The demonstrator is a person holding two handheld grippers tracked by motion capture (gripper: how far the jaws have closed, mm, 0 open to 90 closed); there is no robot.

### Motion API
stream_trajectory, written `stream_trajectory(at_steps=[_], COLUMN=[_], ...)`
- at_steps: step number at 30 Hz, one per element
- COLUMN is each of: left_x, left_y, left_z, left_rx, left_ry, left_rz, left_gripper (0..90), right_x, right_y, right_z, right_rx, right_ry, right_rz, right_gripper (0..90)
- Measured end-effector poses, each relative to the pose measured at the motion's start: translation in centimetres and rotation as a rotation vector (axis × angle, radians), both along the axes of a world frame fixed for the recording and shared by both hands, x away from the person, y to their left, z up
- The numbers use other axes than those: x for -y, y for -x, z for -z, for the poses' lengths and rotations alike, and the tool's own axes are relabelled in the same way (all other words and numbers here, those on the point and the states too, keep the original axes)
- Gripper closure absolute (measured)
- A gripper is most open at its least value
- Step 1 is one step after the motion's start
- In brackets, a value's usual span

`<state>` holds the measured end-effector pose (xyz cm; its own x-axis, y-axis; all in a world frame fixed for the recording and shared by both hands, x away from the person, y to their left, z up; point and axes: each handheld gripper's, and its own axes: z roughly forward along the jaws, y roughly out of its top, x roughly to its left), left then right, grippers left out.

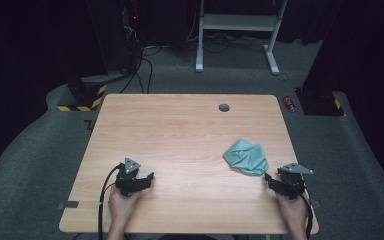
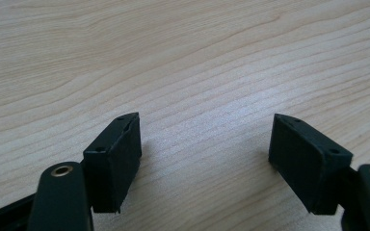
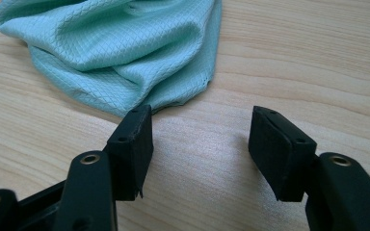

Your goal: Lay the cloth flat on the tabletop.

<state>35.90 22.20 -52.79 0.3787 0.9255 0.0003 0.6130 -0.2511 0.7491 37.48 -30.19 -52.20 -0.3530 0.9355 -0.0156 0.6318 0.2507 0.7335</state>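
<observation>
**Both grippers sitting open near a crumpled cloth**

A mint-green cloth (image 1: pixel 246 157) is lying bunched up on the right half of the wooden worktop (image 1: pixel 180 130), toward the near edge. The right gripper (image 1: pixel 270 180) is resting just near and to the right of it, held by a hand (image 1: pixel 294 212) coming in from the near side. Its fingers (image 3: pixel 131 147) are standing wide apart with only bare wood between them; in the right gripper view the cloth's near edge is lying just beyond the tips, close to one finger, and the fingers are gripping nothing. The left gripper (image 1: pixel 149 179) is sitting well apart from the cloth, on the near left part of the worktop. Its fingers (image 2: pixel 115 156) are also spread wide over bare wood, holding nothing. A small round grey cap (image 1: pixel 224 107) is sitting in the worktop near its far edge.
</observation>
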Motion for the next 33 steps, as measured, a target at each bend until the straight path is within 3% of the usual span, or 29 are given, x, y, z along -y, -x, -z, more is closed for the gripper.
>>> stream_trajectory(at_steps=[18, 25, 29, 33], left_x=[0.00, -0.01, 0.00, 0.00], left_y=[-0.01, -0.01, 0.00, -0.01], left_z=[0.00, -0.01, -0.02, 0.00], left_rx=[0.000, 0.000, -0.003, -0.003], left_ry=[0.002, 0.000, -0.001, -0.002], left_rz=[0.000, 0.002, 0.003, 0.006], left_gripper=[27.1, 27.0, 26.7, 26.3], right_x=[0.00, -0.04, -0.06, -0.38], right_y=[-0.02, -0.04, 0.09, 0.39], right_z=[-0.02, -0.04, -0.18, -0.62], right_rx=[-0.001, 0.002, -0.002, 0.022], right_ry=[-0.001, -0.001, -0.021, -0.053], right_rz=[-0.004, 0.001, 0.006, -0.009], right_gripper=[41.8, 46.2, 50.2, 50.0])
